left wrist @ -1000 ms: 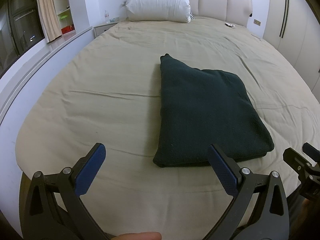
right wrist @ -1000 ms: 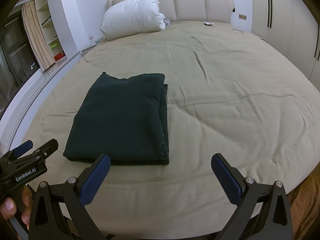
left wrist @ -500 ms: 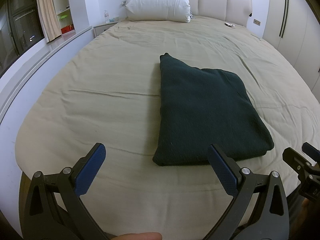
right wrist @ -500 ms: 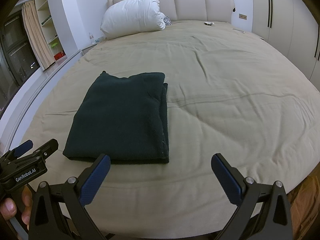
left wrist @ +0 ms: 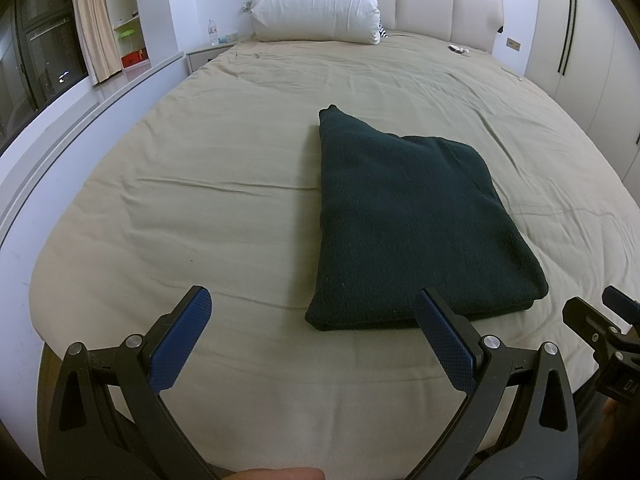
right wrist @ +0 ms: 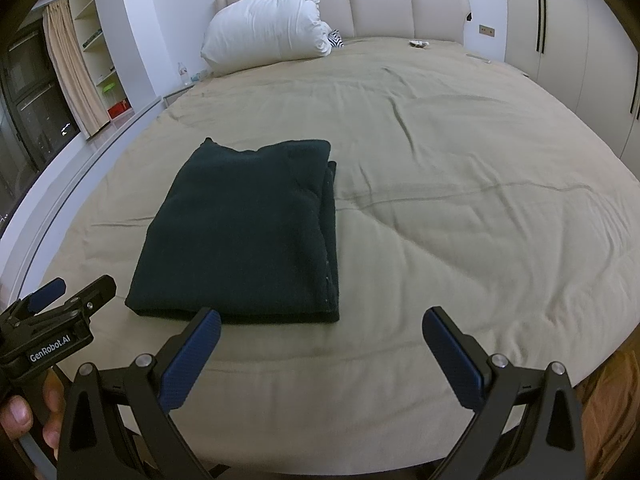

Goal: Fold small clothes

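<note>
Garment: a dark green knitted garment [left wrist: 412,220] lies folded into a neat rectangle on the beige bedspread [left wrist: 200,208], right of centre in the left wrist view and left of centre in the right wrist view (its layered edges show along its right side there).
Left gripper: the left gripper [left wrist: 314,338] sits at the bottom of its own frame, its blue pads [left wrist: 180,344] spread wide apart and holding nothing; the right-hand pad overlaps the garment's near edge in the picture, though whether it touches cannot be told.
Right gripper: the right gripper [right wrist: 320,354] is at the bottom of its own frame, fingers [right wrist: 452,360] wide apart and empty, above the near edge of the bed.
Hand: fingers of a hand [right wrist: 24,420] grip the left tool at the lower left of the right wrist view.
Background: a white pillow [left wrist: 316,4] leans on the padded headboard [left wrist: 448,4] at the top of the frame; a water bottle [left wrist: 213,32] stands on the nightstand, upper left.
</note>
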